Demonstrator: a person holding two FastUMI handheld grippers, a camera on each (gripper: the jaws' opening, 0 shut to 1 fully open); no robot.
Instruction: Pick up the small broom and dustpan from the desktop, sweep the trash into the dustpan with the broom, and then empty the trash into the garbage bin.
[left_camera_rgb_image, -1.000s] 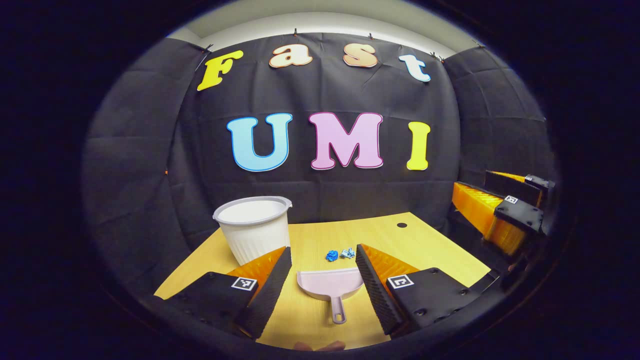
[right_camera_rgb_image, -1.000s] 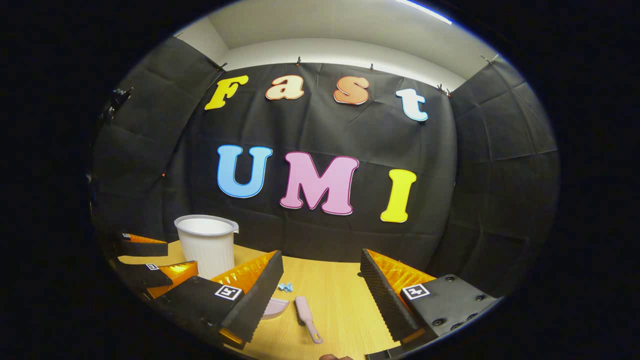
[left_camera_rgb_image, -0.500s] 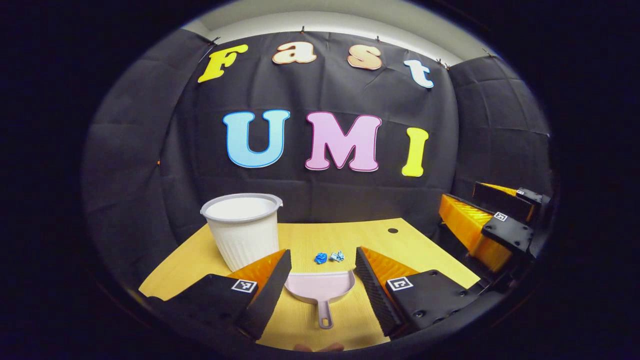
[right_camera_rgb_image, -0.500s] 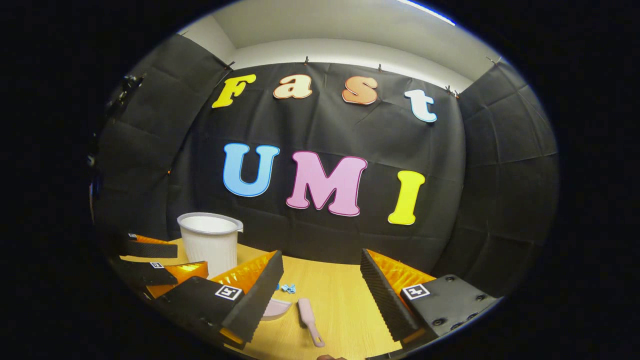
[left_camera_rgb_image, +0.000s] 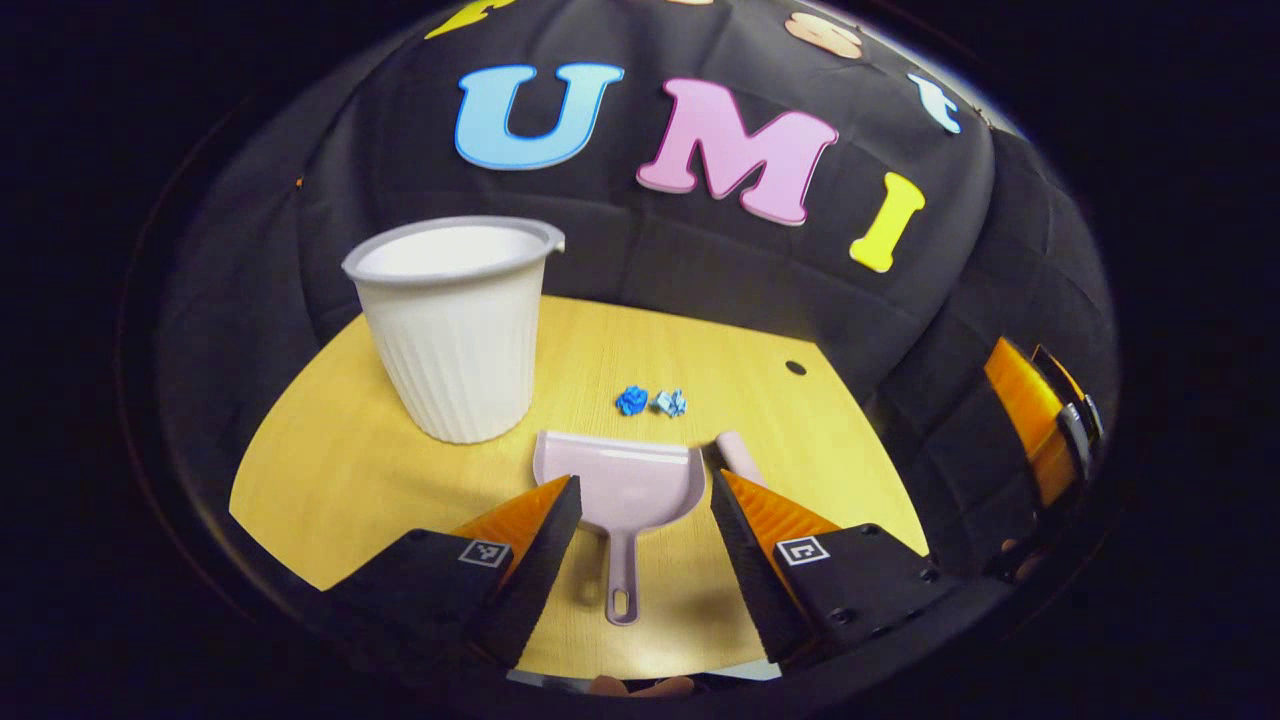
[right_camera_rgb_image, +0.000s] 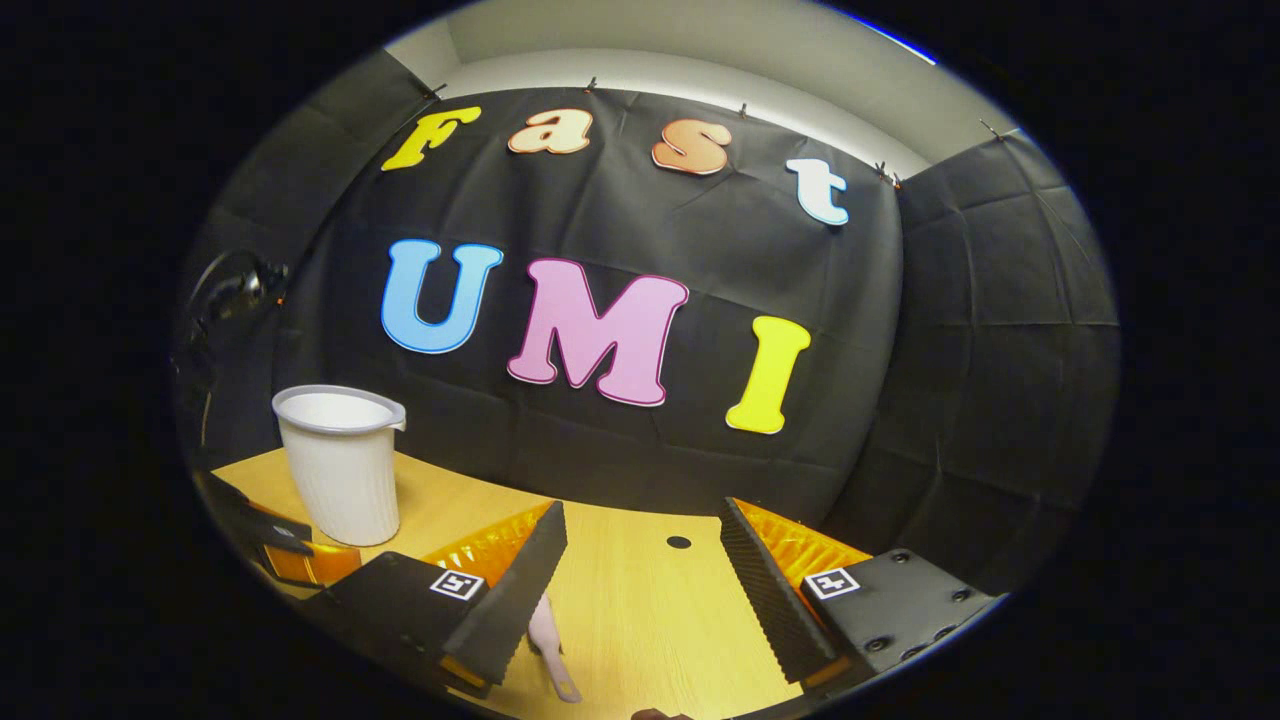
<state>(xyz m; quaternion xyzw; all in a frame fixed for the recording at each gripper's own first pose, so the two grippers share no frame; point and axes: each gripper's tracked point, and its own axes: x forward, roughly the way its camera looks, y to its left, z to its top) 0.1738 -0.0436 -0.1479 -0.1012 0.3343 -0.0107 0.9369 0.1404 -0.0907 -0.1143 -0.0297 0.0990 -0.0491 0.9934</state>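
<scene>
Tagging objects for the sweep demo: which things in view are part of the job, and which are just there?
Part of the job:
- pink dustpan, flat on the desk
- pink broom, lying on the desk
- blue paper scraps, beyond the dustpan
- white garbage bin, upright
- left hand-held gripper, open
- right hand-held gripper, open

Just there:
- wooden desk
- cable hole

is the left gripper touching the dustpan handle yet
Apart. In the left gripper view the left gripper is open, its fingers standing either side of the dustpan, with bare desk showing between each finger and the handle.
</scene>
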